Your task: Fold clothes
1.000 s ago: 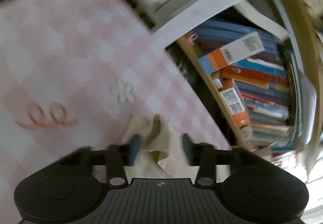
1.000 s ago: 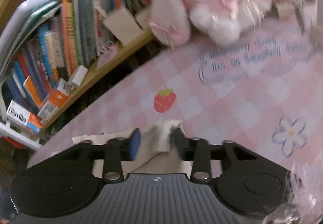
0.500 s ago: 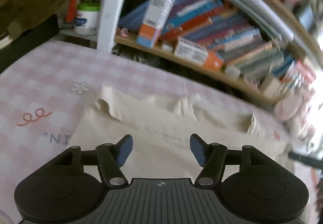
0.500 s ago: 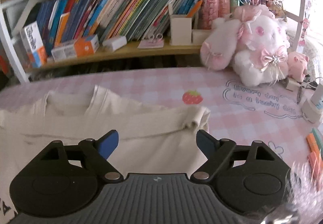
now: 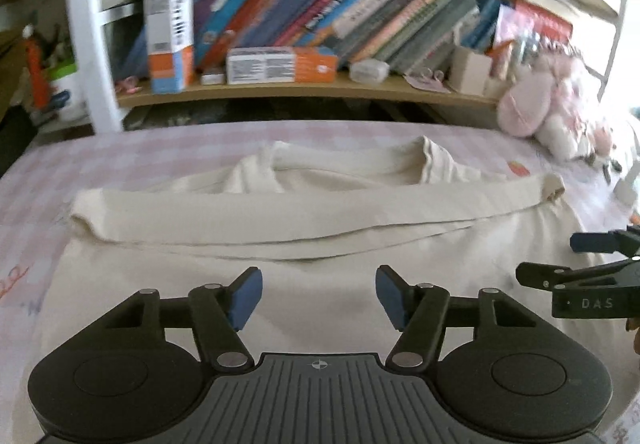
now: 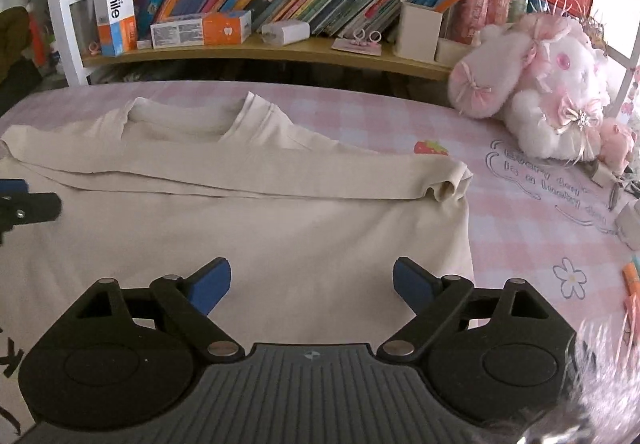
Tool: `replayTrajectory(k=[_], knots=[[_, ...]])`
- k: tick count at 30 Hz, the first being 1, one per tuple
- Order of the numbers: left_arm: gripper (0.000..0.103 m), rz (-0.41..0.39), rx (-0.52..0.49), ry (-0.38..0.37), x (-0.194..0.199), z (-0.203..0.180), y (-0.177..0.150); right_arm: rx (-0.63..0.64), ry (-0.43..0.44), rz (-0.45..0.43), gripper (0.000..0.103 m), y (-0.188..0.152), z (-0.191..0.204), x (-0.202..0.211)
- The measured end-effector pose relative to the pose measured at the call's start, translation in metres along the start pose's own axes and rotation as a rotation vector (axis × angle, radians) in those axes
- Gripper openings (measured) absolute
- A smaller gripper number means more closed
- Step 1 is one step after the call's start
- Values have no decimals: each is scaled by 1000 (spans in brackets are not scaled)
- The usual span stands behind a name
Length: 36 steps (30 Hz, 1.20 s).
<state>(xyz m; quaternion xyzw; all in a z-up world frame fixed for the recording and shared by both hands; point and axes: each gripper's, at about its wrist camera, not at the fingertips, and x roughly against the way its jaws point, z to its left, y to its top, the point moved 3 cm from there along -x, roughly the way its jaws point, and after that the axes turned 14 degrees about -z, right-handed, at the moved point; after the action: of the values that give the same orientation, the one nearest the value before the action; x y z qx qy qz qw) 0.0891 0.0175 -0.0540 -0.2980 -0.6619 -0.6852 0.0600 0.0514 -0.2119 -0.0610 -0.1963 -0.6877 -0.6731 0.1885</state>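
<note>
A cream T-shirt (image 5: 280, 220) lies flat on the pink checked table cover (image 5: 48, 164), collar at the far side, with a folded band of cloth across its upper part. My left gripper (image 5: 319, 298) hovers over the shirt's near part; its jaws are closing a little with nothing between them. In the right wrist view the same shirt (image 6: 280, 212) spreads out below my right gripper (image 6: 312, 286), whose jaws are opening wide and hold nothing. Each gripper shows at the edge of the other's view: the right gripper (image 5: 592, 264) and the left gripper (image 6: 20, 200).
A wooden bookshelf (image 6: 280, 48) full of books and boxes runs along the table's far edge. A pink and white plush toy (image 6: 540, 92) sits at the far right. Orange pens (image 6: 632, 284) and small items lie near the right edge. A white post (image 5: 84, 36) stands far left.
A second ago both grippers pinched cream cloth while tilted. Both have let go, rolled level and drawn back, and the shirt now lies with its folded band across it.
</note>
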Motion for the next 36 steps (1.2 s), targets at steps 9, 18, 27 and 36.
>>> replayTrajectory(k=[9, 18, 27, 36], knots=[[31, 114, -123, 3, -41, -25, -1, -12, 44, 21, 90, -8, -2, -8], [35, 146, -123, 71, -62, -25, 16, -8, 67, -3, 94, -11, -4, -7], [35, 142, -16, 138, -152, 15, 75, 3, 86, 5, 94, -10, -3, -6], [43, 54, 53, 161, -109, 81, 98, 8, 95, 0, 95, -11, -4, -5]])
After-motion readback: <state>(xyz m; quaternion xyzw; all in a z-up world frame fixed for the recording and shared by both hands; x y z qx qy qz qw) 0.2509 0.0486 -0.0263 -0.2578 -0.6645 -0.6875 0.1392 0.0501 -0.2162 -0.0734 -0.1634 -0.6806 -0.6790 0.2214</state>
